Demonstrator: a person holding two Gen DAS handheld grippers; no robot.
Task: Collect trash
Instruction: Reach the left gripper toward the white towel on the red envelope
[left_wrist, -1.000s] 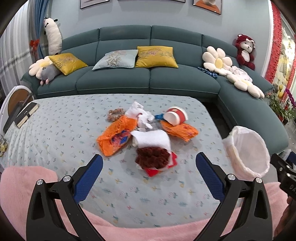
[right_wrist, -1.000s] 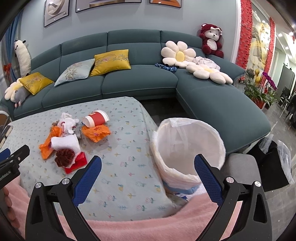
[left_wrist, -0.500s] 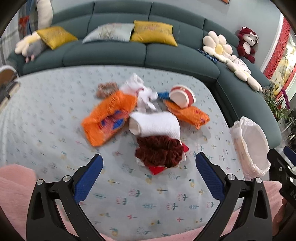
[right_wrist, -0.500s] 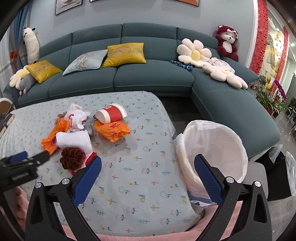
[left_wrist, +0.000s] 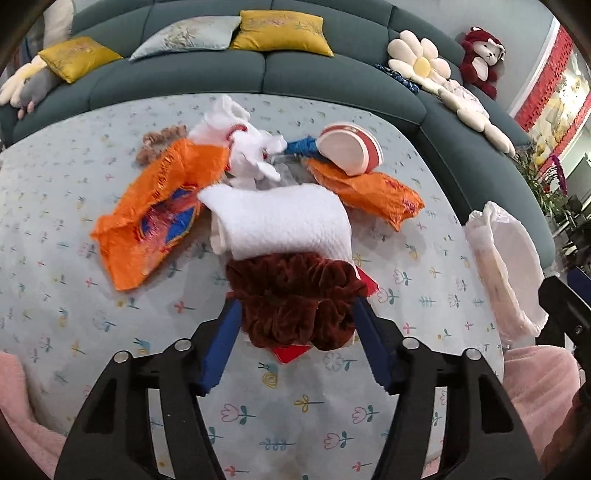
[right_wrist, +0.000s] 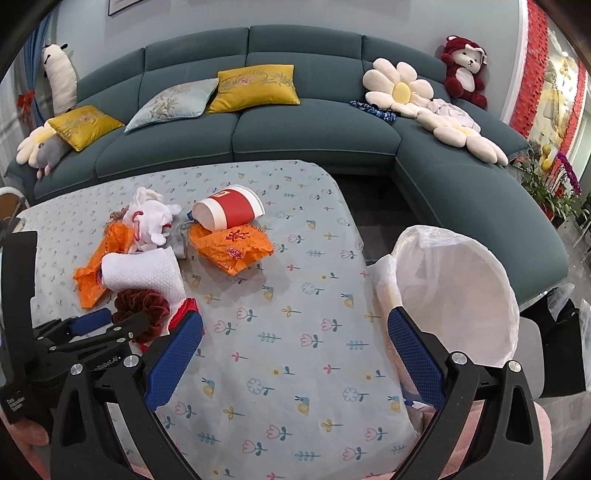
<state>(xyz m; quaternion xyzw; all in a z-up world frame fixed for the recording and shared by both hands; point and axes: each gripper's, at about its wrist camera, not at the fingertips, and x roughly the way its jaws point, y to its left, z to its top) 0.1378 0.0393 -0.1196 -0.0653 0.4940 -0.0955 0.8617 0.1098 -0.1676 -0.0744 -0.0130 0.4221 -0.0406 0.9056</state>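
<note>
A heap of trash lies on the flowered tablecloth (left_wrist: 74, 280): a dark red scrunchie (left_wrist: 295, 299) on a red card (left_wrist: 291, 352), a folded white paper towel (left_wrist: 280, 221), two orange wrappers (left_wrist: 147, 218), crumpled white tissue (left_wrist: 243, 147) and a tipped red paper cup (left_wrist: 351, 151). My left gripper (left_wrist: 295, 306) points down at the scrunchie; its jaws are closing and the blue pads (left_wrist: 225, 332) touch both sides of it. My right gripper (right_wrist: 295, 319) stands open above bare cloth, nothing between its fingers. A bin with a white liner (right_wrist: 454, 295) stands at the table's right edge.
A teal corner sofa (right_wrist: 314, 129) with cushions and plush toys runs behind the table. A pink fluffy cover (left_wrist: 532, 376) lies along the near edge. The bin (left_wrist: 498, 266) sits just right of my right gripper. Potted plants (right_wrist: 554, 177) stand far right.
My left gripper dropped toward the heap and its jaws narrowed from wide open onto the scrunchie's sides. My right gripper shifted a little, bringing the bin closer on its right.
</note>
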